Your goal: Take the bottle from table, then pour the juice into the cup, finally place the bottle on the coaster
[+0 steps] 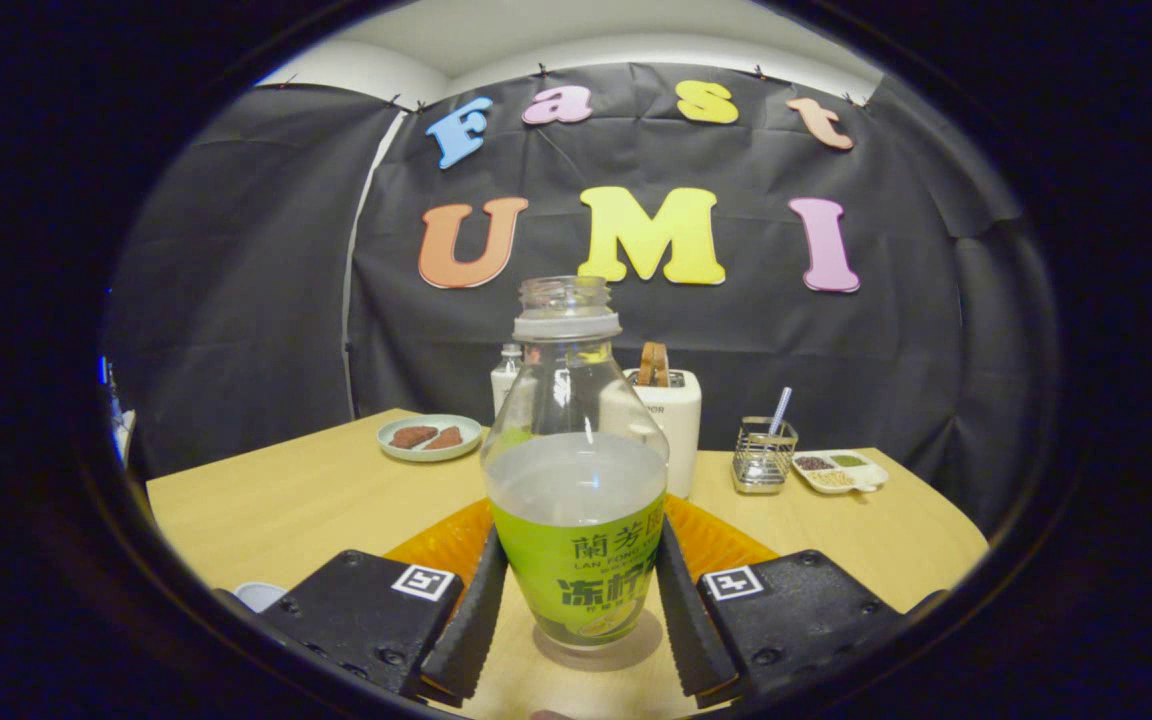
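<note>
A clear, uncapped bottle [576, 470] with a green label stands upright on the wooden table [286, 500], roughly half full of pale juice. My gripper [581, 545] is shut on it; both fingers press on the label's sides, low on the bottle. Just behind the bottle lies a ribbed orange coaster [436, 545], partly hidden by the bottle and the fingers. The rim of a pale cup [258, 596] peeks out beside the gripper's left body, near the table's front edge.
Farther back on the table are a plate [430, 437] with brown pieces, a small white bottle [506, 385], a white toaster [674, 415] holding bread, a wire holder [764, 458] with a straw, and a divided dish [841, 470] of seasonings.
</note>
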The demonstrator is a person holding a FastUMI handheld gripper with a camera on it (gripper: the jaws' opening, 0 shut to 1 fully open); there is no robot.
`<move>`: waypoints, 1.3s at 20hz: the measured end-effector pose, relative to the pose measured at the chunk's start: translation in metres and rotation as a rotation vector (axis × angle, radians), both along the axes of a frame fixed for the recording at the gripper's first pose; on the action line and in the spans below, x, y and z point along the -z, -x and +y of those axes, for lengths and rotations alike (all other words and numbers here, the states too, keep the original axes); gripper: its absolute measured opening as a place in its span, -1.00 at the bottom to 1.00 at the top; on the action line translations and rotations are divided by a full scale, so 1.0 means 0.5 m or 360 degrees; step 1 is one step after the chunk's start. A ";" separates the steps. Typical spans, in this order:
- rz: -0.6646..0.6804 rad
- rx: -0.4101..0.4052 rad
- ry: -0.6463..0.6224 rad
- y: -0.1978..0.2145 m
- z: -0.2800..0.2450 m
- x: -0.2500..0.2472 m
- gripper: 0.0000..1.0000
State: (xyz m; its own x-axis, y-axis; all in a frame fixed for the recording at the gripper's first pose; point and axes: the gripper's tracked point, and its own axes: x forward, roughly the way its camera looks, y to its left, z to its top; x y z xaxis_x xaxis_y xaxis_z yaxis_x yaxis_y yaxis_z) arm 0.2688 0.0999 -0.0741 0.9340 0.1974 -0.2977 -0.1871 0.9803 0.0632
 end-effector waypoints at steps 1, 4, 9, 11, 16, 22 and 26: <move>0.0006 0.0006 0.0008 -0.003 -0.002 0.011 0.52; 0.0042 0.0010 0.0007 -0.018 -0.003 0.039 0.54; 0.0053 0.0019 -0.0008 -0.026 -0.004 0.056 0.60; 0.0062 0.0024 -0.0002 -0.027 -0.006 0.061 0.62; 0.0048 0.0023 0.0001 -0.023 -0.012 0.052 0.79; 0.0004 0.0019 0.0027 0.010 -0.024 0.011 1.00; -0.0046 0.0071 0.0034 0.052 -0.046 -0.034 1.00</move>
State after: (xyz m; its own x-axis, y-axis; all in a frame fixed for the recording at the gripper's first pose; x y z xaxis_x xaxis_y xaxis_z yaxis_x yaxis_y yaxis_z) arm 0.2429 0.0768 -0.0572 0.9501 0.1494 -0.2739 -0.1446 0.9888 0.0376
